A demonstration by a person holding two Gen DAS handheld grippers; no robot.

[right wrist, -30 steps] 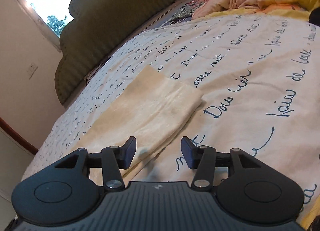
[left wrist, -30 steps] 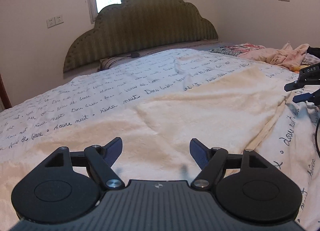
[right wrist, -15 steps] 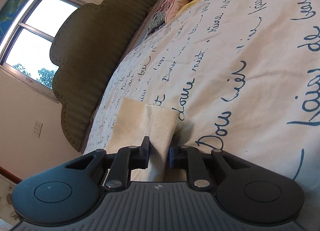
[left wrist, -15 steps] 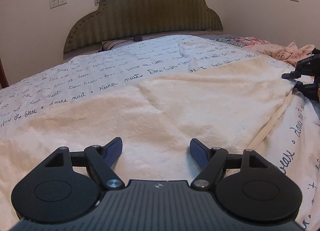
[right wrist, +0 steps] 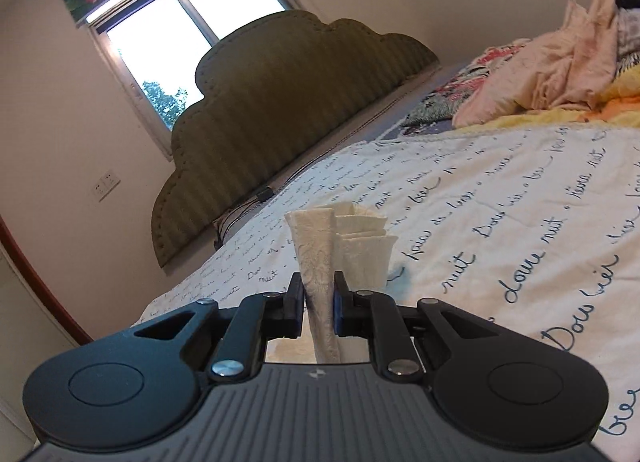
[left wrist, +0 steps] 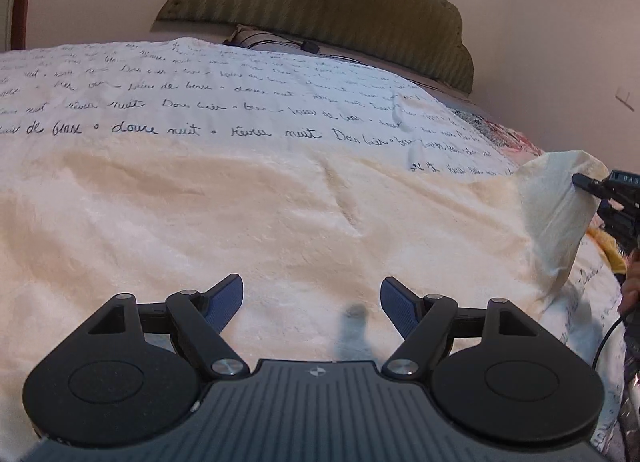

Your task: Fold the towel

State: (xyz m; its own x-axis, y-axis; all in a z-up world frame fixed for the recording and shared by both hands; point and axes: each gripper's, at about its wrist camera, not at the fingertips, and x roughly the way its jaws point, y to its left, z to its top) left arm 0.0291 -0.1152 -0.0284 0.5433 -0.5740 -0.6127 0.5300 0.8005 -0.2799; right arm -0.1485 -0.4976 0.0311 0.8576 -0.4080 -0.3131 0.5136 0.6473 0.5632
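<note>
A cream towel lies spread over the bed's white cover. My left gripper hovers just above the towel's near part, open, with nothing between its blue pads. The towel's right corner is lifted off the bed, pinched by my right gripper at the right edge of the left wrist view. In the right wrist view that gripper is shut on the bunched towel corner, whose folds stick up past the fingertips.
The white bed cover carries dark script lettering. A green padded headboard stands behind, with a window above it. Crumpled pink and yellow bedding is heaped at the far right. A person's hand shows at the right edge.
My right gripper closed on the towel's corner and lifted it off the bed. The left gripper rolled and slid across the towel, staying open.
</note>
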